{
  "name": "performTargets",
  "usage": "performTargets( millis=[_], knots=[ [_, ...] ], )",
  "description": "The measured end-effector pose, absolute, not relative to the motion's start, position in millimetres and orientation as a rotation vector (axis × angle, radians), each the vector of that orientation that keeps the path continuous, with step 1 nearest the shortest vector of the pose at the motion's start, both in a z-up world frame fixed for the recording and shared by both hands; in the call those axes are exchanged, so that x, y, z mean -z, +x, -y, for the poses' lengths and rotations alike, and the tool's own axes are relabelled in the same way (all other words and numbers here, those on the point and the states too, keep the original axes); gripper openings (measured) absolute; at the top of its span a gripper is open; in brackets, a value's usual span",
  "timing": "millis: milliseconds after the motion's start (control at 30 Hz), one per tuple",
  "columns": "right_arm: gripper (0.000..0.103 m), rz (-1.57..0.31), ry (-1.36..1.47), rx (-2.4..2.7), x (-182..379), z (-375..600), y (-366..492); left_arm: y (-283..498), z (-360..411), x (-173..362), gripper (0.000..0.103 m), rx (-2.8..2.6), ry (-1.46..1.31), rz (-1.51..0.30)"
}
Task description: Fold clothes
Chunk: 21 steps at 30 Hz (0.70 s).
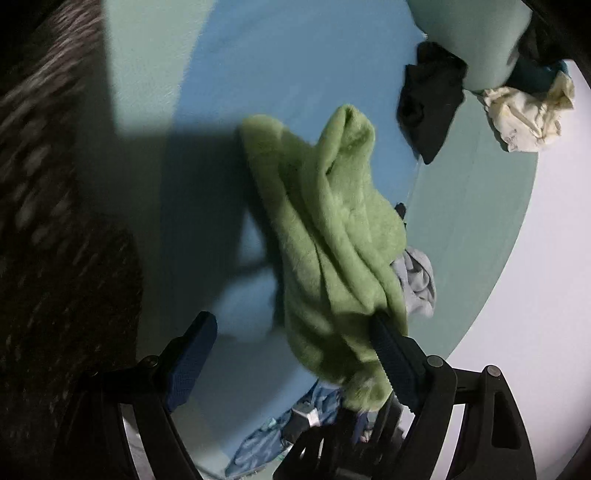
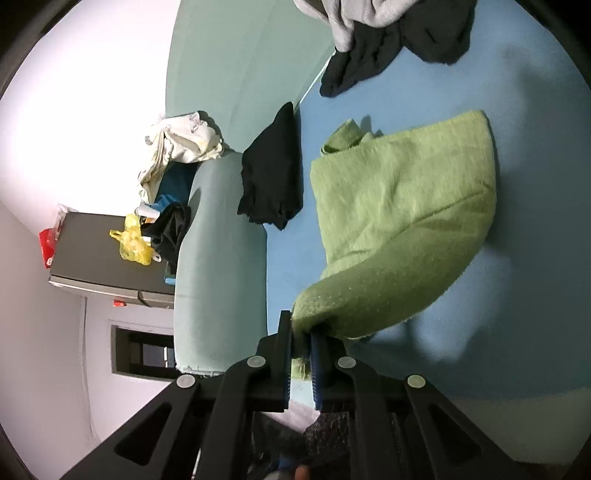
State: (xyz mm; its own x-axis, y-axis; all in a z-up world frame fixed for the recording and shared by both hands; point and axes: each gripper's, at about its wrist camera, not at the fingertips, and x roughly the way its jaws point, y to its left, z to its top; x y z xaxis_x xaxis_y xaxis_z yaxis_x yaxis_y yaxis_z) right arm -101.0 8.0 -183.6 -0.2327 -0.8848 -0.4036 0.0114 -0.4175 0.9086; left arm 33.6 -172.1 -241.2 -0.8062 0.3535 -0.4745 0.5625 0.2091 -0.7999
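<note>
A fuzzy green garment [image 1: 332, 240] hangs bunched over the blue bed sheet [image 1: 295, 55]. My left gripper [image 1: 291, 332] is open; the garment drapes over its right finger [image 1: 391, 350] and is not pinched. In the right wrist view the same green garment [image 2: 402, 221] lies partly folded on the blue sheet [image 2: 535, 314]. My right gripper [image 2: 301, 332] is shut on its near corner, which is lifted off the sheet.
A black garment [image 2: 271, 181] lies beside a teal bolster [image 2: 221, 258]. Grey and dark clothes [image 2: 388, 33] are piled at the far end. Cream clothes [image 2: 177, 147] and a yellow bag [image 2: 135, 240] sit by a dark cabinet [image 2: 92, 254]. Blue patterned cloth [image 1: 266, 439] lies below the left gripper.
</note>
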Motion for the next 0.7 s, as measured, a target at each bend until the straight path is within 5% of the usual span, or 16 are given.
performTargets(
  millis=[533,600,633,667,700],
  knots=[
    [0.009,1.086,1.336,1.667,188.6,-23.1,-79.2,4.9,186.0,252.2,0.080,1.747,0.868,-2.197],
    [0.013,1.017,1.371,1.693,191.2,-24.2,-69.8,2.4,194.1,253.1,0.040,1.754,0.905,-2.188],
    [0.022,0.974,1.391,1.708,193.0,-25.1,-64.2,1.2,197.8,253.1,0.031,1.758,0.924,-2.181],
    [0.046,0.944,1.411,1.719,197.1,-27.6,-59.2,-0.1,200.1,250.5,0.020,1.764,0.952,-2.173],
    [0.058,0.940,1.430,1.723,205.6,-33.4,-55.3,-2.6,201.9,247.4,0.018,1.775,0.978,-2.192]
  ],
)
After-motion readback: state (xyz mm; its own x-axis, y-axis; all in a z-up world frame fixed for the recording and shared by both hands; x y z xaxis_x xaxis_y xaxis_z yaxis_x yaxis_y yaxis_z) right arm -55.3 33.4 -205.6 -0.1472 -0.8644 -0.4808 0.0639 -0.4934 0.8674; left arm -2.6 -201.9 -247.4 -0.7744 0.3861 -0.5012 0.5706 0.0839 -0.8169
